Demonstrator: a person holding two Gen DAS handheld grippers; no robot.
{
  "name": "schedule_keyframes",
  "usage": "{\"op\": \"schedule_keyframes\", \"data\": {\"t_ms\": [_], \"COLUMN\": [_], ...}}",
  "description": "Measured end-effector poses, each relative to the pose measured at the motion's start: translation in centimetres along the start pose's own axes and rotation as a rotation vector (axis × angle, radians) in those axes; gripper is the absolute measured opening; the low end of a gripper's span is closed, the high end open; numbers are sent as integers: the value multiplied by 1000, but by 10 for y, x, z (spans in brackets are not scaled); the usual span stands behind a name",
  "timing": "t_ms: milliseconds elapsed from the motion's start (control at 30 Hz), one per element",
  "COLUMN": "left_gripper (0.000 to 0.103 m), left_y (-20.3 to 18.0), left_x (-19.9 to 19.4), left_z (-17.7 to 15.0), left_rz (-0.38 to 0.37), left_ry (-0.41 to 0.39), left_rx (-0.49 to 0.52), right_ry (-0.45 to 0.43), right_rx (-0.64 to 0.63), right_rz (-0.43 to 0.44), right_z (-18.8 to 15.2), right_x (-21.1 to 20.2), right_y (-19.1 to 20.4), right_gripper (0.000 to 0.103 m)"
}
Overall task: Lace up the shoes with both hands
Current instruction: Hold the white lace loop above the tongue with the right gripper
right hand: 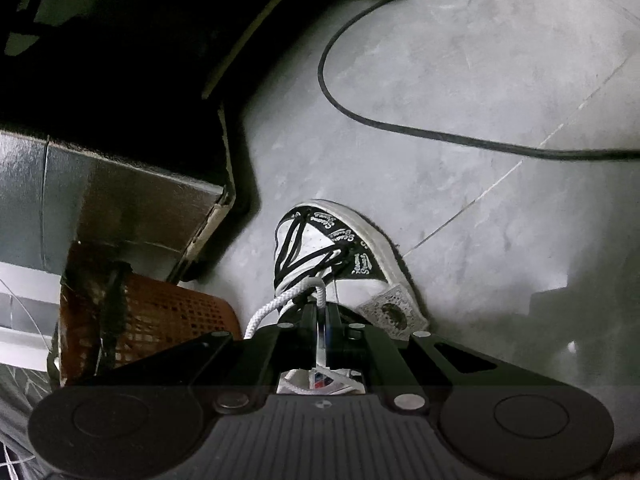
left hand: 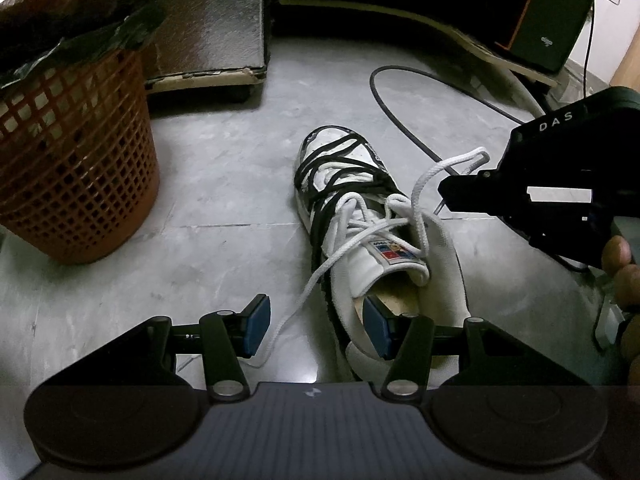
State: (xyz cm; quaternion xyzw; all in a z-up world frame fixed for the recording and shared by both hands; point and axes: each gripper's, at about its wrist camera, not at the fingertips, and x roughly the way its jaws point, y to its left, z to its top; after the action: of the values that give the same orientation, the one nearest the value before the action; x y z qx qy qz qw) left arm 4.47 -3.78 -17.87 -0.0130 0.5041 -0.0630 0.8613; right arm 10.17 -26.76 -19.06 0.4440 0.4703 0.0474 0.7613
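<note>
A white high-top shoe with black straps across its toe lies on the grey floor, toe pointing away. Its white lace loops up on the right into my right gripper, which is shut on it above the shoe's right side. The other lace end trails slack to the floor. My left gripper is open near the shoe's collar, its right blue pad over the shoe opening and its left pad beside the trailing lace. In the right wrist view the shoe lies ahead, with the lace pinched in the right gripper.
An orange mesh basket stands at the left. A metal-faced cabinet sits behind it. A black cable curves over the floor beyond the shoe. A dark speaker rests on a board at the back right. A hand holds the right gripper.
</note>
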Motion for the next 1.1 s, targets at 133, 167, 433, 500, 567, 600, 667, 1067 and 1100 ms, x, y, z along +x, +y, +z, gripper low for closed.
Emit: {"op": "schedule_keyframes", "data": {"t_ms": [133,167,433,500,567,600,667,1067,1100], "left_gripper": [55,55,55,55,55,55,55,55,55], "left_y": [2,2,3,3,2,2,1,-3,-4], "left_x": [-1,-1,-1,-1,0,0,1,4,4], "left_z": [-1,-1,-2,-2,-2,-2,-2,-3,-3], "left_rz": [0,0,-1,-1,-2,-1,-1,-1,-1], "left_ry": [-2,-2,1,2,4,5,7,15,15], "left_rx": [-9,-10,-18,-21,-22,-20,-18,-11,-10], "right_ry": [-1,-2,5,8,11,13,16,38,40], "right_rx": [6,8,19,21,24,25,28,36,55], "right_rz": [3,2,-1,0,0,1,1,-7,-5], "right_z": [0,0,0,-1,-1,-1,-2,-4,-4], "right_x": [2,2,6,7,8,8,9,9,8], "right_y": [-1,-1,-4,-4,-5,-5,-5,-6,-8], "right_gripper": [5,5,5,5,5,5,5,6,8]}}
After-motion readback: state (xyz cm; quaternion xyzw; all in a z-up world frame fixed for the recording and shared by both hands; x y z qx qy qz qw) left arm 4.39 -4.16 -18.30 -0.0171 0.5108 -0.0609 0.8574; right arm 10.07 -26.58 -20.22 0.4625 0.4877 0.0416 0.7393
